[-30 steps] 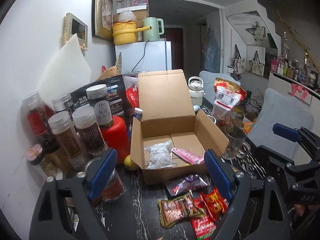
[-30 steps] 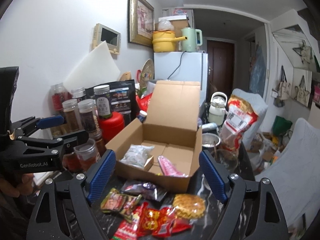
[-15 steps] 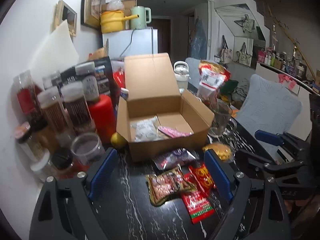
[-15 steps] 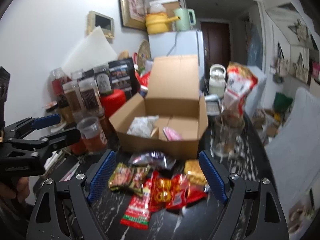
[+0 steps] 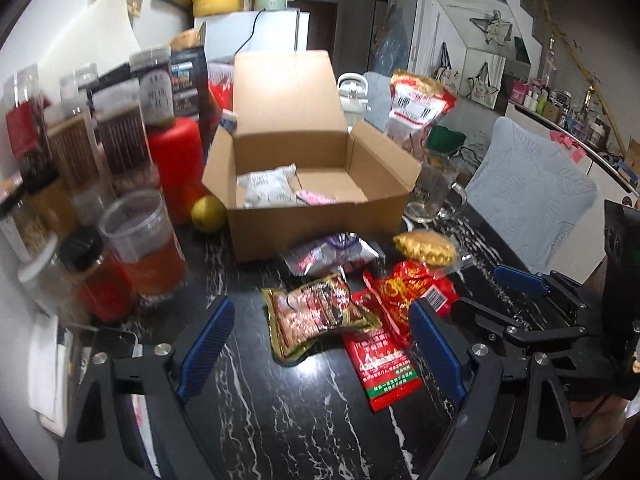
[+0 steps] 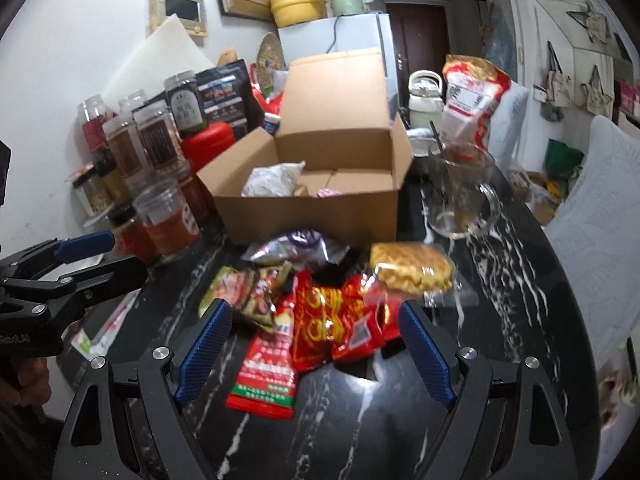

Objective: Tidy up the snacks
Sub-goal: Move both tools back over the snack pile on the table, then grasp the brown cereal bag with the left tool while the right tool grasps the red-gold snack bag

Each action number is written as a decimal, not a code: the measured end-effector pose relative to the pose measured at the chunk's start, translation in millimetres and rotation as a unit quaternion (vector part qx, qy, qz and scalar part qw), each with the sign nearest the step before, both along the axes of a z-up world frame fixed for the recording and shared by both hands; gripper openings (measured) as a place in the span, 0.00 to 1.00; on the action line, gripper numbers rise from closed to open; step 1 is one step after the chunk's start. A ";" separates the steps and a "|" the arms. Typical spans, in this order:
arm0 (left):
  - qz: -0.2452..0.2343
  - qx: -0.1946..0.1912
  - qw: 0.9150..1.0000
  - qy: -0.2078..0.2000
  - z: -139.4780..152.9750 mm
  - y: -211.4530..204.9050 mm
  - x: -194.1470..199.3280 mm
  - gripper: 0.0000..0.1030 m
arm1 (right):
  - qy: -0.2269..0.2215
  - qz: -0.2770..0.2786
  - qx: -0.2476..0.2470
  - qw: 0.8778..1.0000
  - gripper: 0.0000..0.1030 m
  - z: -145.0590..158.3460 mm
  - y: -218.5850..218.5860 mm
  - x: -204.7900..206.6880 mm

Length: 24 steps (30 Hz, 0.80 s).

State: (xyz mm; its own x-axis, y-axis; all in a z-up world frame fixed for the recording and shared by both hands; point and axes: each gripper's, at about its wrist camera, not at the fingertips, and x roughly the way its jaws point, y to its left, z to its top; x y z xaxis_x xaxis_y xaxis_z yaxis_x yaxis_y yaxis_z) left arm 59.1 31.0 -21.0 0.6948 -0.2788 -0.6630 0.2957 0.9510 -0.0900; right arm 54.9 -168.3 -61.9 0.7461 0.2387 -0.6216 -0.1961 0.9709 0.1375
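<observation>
Both the left gripper [image 5: 320, 344] and right gripper [image 6: 314, 346] hang wide open and empty over the loose snack packets [image 6: 320, 320] just ahead, with the open box [image 5: 320, 216] beyond, probably ready to receive them.

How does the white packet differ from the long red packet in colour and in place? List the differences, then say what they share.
The white packet is pale; the long red packet is bright red with a green band. The white packet lies inside the cardboard box; the long red packet lies on the dark table, in front of the box. Both are sealed snacks, lying flat.
</observation>
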 end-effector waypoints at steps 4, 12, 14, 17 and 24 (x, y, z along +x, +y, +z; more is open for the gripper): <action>0.002 0.004 1.000 0.019 -18.4 -5.5 7.2 0.87 | 0.008 -0.012 -0.017 1.000 0.83 -15.0 -2.2 1.6; 0.020 -0.019 0.997 0.076 -50.9 -6.9 31.3 0.87 | 0.039 -0.029 -0.020 0.999 0.83 -40.8 -14.3 11.2; 0.024 -0.021 0.996 0.088 -57.1 -7.5 37.6 0.87 | 0.042 -0.033 -0.021 0.998 0.83 -43.4 -16.7 13.9; 0.031 -0.026 0.995 0.096 -63.9 -7.8 47.9 0.87 | 0.042 -0.038 -0.021 0.998 0.83 -45.0 -20.4 18.0; 0.033 -0.044 0.991 0.120 -72.0 -18.8 72.3 0.87 | 0.049 -0.046 -0.021 0.998 0.83 -49.6 -28.4 30.5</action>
